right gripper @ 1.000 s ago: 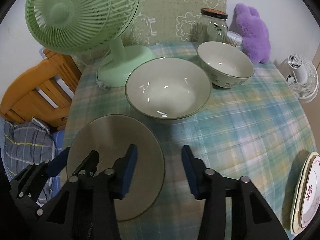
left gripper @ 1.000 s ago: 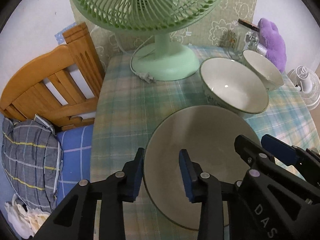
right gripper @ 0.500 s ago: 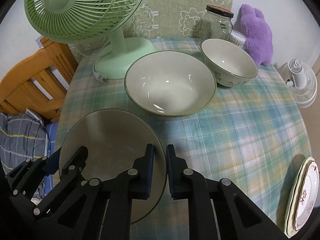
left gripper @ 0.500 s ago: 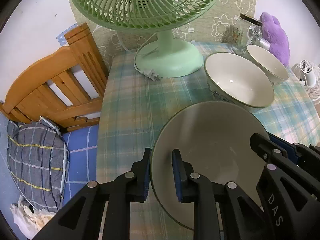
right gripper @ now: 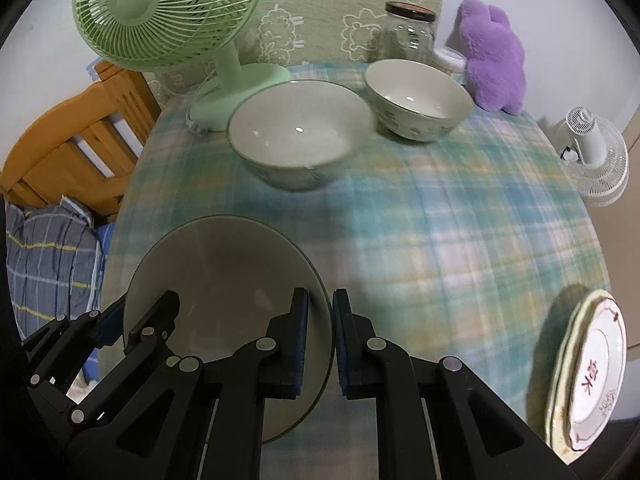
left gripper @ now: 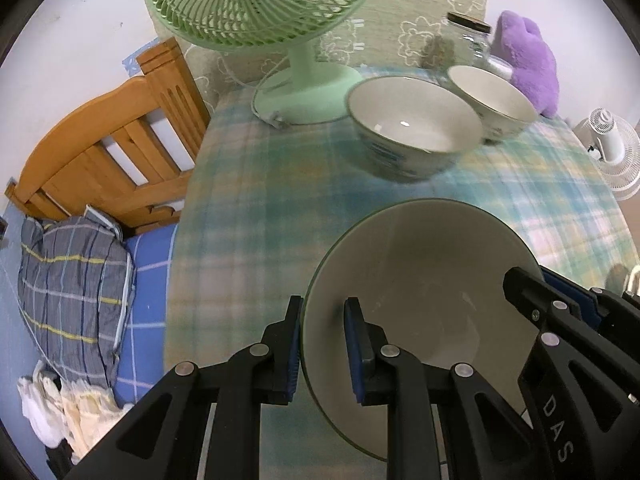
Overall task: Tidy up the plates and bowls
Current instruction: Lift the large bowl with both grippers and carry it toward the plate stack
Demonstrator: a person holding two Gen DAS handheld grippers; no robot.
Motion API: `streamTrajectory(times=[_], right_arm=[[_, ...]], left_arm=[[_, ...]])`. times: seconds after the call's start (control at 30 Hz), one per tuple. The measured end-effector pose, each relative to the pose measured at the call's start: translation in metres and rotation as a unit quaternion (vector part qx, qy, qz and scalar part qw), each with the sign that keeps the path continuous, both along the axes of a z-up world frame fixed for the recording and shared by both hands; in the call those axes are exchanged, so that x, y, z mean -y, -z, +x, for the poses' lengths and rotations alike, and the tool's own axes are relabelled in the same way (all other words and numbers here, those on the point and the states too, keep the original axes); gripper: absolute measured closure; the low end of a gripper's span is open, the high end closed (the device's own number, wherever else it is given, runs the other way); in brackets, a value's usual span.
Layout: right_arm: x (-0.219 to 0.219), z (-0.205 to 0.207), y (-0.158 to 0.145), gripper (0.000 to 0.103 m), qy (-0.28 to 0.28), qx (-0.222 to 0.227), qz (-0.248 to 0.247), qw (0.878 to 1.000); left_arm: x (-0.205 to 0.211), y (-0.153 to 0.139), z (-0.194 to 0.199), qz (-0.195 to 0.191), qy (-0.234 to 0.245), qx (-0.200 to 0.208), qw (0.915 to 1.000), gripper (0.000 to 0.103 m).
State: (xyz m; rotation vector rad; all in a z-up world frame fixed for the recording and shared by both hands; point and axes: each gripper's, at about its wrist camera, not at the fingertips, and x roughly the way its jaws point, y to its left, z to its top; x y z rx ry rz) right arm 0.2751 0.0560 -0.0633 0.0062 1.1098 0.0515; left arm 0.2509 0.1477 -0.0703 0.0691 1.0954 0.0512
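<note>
Round table [right gripper: 460, 240], covered by a green-and-blue plaid cloth. It bore: green desk fan [right gripper: 240, 92] at the far left; two bowls, large [right gripper: 300, 136] and smaller [right gripper: 418, 98]; glass jar [right gripper: 410, 32]; purple plush toy [right gripper: 494, 56]; stacked plates [right gripper: 592, 372] at the near right edge.

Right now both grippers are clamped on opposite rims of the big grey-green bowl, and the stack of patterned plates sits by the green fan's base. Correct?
Not quite. The left gripper and right gripper do clamp opposite rims of the big grey-green bowl, but the stack of patterned plates lies at the near right table edge, far from the green fan, as the right wrist view shows.
</note>
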Motion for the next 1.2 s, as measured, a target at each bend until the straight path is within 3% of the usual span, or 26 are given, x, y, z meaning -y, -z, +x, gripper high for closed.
streamTrajectory(times=[0.67, 1.2], right_arm=[[0.110, -0.081, -0.015, 0.087, -0.022, -0.014, -0.013, 1.000], [0.154, -0.111, 0.003, 0.087, -0.055, -0.040, -0.013, 0.998]], left_arm=[[0.106, -0.006, -0.077, -0.021, -0.020, -0.014, 0.9995, 0.086], [0.145, 0.009, -0.111, -0.016, -0.045, -0.038, 0.9981, 0.086]])
